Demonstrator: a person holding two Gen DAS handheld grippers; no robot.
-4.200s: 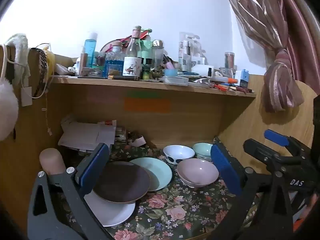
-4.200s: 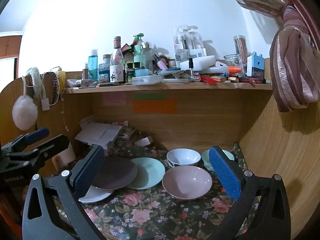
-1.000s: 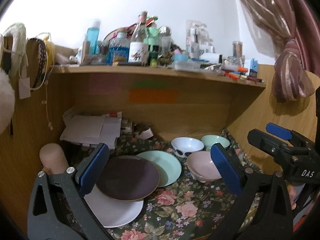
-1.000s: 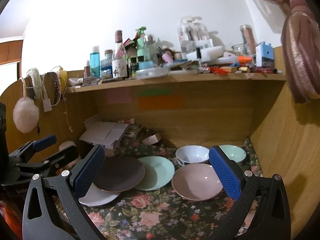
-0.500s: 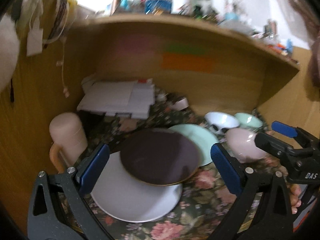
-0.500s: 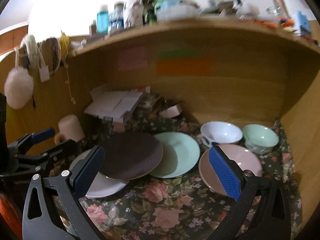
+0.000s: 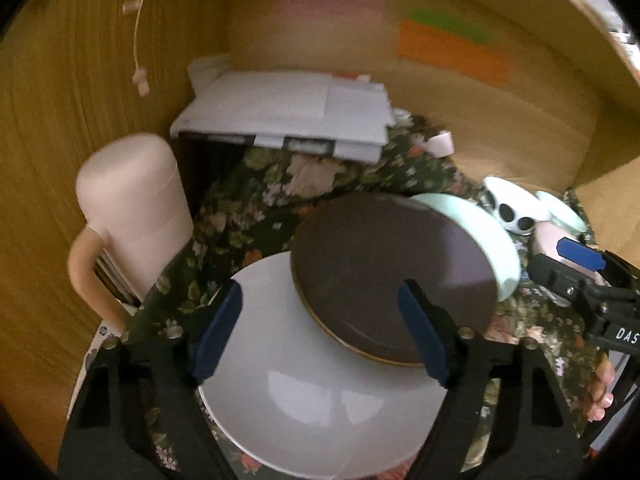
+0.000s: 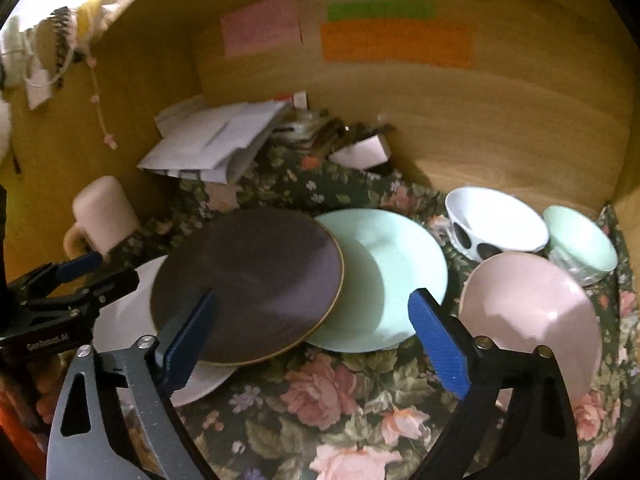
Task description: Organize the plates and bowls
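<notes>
A dark brown plate (image 7: 392,272) (image 8: 244,284) lies tilted across a white plate (image 7: 312,392) (image 8: 120,320) and a mint green plate (image 7: 492,240) (image 8: 384,276). To their right are a pink bowl (image 8: 528,312), a white bowl with black spots (image 8: 492,220) and a mint bowl (image 8: 580,240). My left gripper (image 7: 320,312) hovers over the white plate and the brown plate's near edge. Its jaws are closing and the pads touch nothing. My right gripper (image 8: 312,312) hangs above the brown and mint plates' near edges, jaws also closing with nothing pressed between them.
A floral cloth (image 8: 320,400) covers the desk. A pink mug (image 7: 132,208) stands at the left by the wooden side wall. A stack of papers (image 7: 288,112) and a small white box (image 8: 360,152) lie at the back. Coloured sticky notes (image 8: 396,40) are on the back panel.
Both grippers dropped and tipped down toward the dishes, so the plates look much bigger and the cluttered shelf has left the view. Both pairs of jaws stand narrower than before.
</notes>
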